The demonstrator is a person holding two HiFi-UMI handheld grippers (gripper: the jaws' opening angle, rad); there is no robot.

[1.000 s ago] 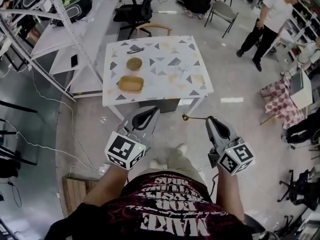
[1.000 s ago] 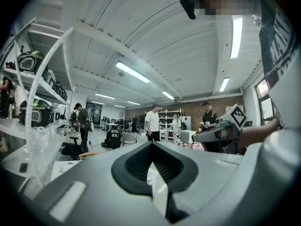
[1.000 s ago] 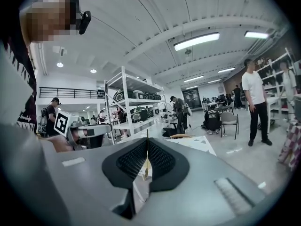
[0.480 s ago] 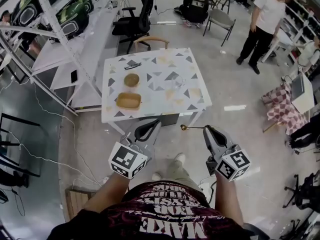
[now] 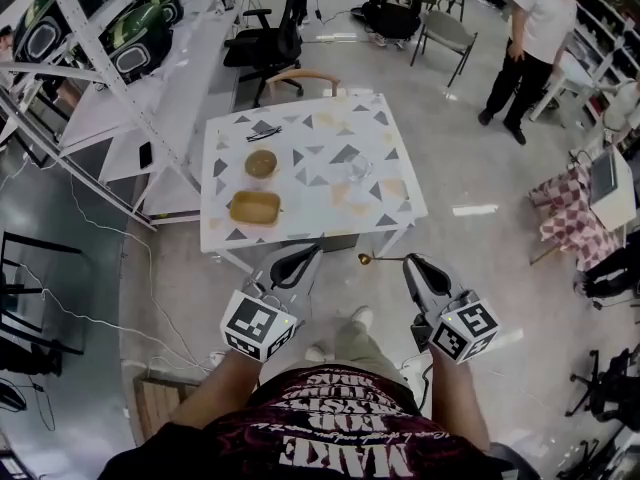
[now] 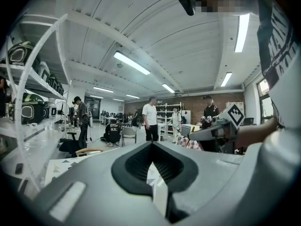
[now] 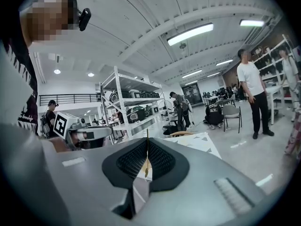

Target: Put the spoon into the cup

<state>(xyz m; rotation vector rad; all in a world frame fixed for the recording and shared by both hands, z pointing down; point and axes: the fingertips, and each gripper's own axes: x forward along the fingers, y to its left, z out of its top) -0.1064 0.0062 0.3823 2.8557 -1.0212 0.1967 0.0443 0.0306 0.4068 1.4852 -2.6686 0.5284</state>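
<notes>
My right gripper (image 5: 407,261) is shut on the handle of a gold spoon (image 5: 377,259), which sticks out to the left with its bowl at the far end. In the right gripper view the spoon (image 7: 146,160) shows edge-on between the pads. A clear cup (image 5: 358,166) stands on the white triangle-patterned table (image 5: 390,138), ahead of both grippers and apart from them. My left gripper (image 5: 316,249) hangs level before the table's near edge, shut with nothing in it; in its own view the left gripper (image 6: 151,144) has its jaw tips together.
A round brown bowl (image 5: 261,163) and a rectangular wooden tray (image 5: 254,208) sit on the table's left half, dark pens (image 5: 265,130) behind them. A wooden chair (image 5: 302,76) stands at the far side. Metal shelving (image 5: 90,78) runs along the left. A person (image 5: 525,43) stands far right.
The table has come nearer and lower in the head view. Both grippers have moved forward toward its near edge, the spoon still in the right one.
</notes>
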